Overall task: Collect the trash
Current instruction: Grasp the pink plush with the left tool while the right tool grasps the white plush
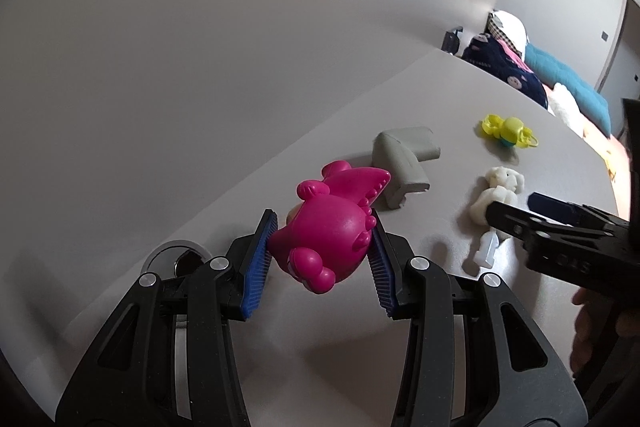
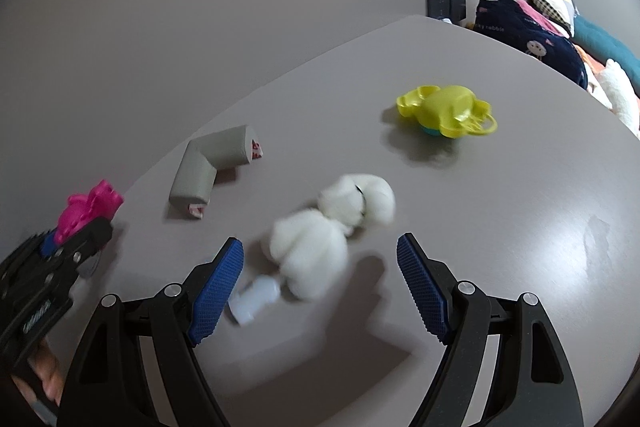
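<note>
A: Gripping the pink toy (image 1: 328,227), the left gripper (image 1: 320,263) had both blue pads (image 1: 258,267) pressed on its sides, toy lifted off the table (image 1: 460,95) as far as I could tell.

B: Right gripper (image 2: 320,287)?

A: Spread wide, nothing between the pads (image 2: 218,291). White plush (image 2: 320,227) lay on the table just ahead of it, blurred, with a small white plastic piece (image 2: 256,299) touching its near end, close to the left-side pad.

B: Next out?

A: Grey L-shaped foam piece (image 2: 204,171), flat on the table, just beyond the pink toy in the left view, apart from the plush.

B: Further?

A: Yellow toy (image 2: 448,111) with a teal bit under it, well past the plush, alone.

B: Anything else near?

A: Round metal port (image 1: 176,255) in the tabletop, beside the left gripper.

B: Background?

A: Pile of dark blue patterned fabric (image 2: 532,43) and teal cushion (image 1: 568,83) past the table's far edge. Small dark box (image 2: 446,3) by the wall (image 1: 200,27).
</note>
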A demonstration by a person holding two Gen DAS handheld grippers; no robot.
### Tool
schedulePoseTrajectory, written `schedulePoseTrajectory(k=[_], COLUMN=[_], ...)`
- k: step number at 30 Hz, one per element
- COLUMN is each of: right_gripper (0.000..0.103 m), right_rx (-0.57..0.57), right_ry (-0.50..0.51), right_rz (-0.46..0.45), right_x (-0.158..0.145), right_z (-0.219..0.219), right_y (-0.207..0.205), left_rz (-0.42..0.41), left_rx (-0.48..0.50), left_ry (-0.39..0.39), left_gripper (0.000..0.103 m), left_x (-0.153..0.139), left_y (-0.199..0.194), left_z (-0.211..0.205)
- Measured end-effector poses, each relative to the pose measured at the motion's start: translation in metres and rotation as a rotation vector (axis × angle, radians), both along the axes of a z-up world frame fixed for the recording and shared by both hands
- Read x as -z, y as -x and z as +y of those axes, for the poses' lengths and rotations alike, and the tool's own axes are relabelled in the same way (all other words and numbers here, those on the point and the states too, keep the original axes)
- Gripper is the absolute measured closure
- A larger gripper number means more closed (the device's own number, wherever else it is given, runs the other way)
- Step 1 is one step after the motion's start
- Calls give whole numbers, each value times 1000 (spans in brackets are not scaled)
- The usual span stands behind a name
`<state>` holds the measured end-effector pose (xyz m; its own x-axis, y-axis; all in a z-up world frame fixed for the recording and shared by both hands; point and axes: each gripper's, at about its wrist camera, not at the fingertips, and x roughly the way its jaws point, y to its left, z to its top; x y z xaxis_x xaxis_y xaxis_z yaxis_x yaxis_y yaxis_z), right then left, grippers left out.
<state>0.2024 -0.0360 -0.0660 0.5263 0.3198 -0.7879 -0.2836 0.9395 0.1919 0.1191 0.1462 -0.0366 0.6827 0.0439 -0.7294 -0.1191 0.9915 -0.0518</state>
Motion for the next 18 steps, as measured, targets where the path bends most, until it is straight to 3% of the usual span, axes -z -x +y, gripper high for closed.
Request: schedulePoseTrajectory(k=[4, 10, 16, 17, 18], right_gripper=[24, 34, 55, 68, 70], right_rx=[-1, 27, -5, -11, -24], right_ry=[60, 105, 140, 133, 122], right_rz=[-14, -9, -25, -23, -21], right_x=[3, 9, 9, 9, 8], right_z=[9, 8, 9, 8, 7], right_y=[-4, -9, -5, -4, -2], left_rz=[0, 4, 0, 0, 1], left_rx=[0, 3, 10, 11, 13], left_ry=[9, 14, 23, 23, 23], left_gripper=[59, 59, 59, 59, 59], left_x=[1, 2, 0, 0, 0], left_y=[0, 1, 4, 3, 4], left_z=[1, 1, 1, 1, 1])
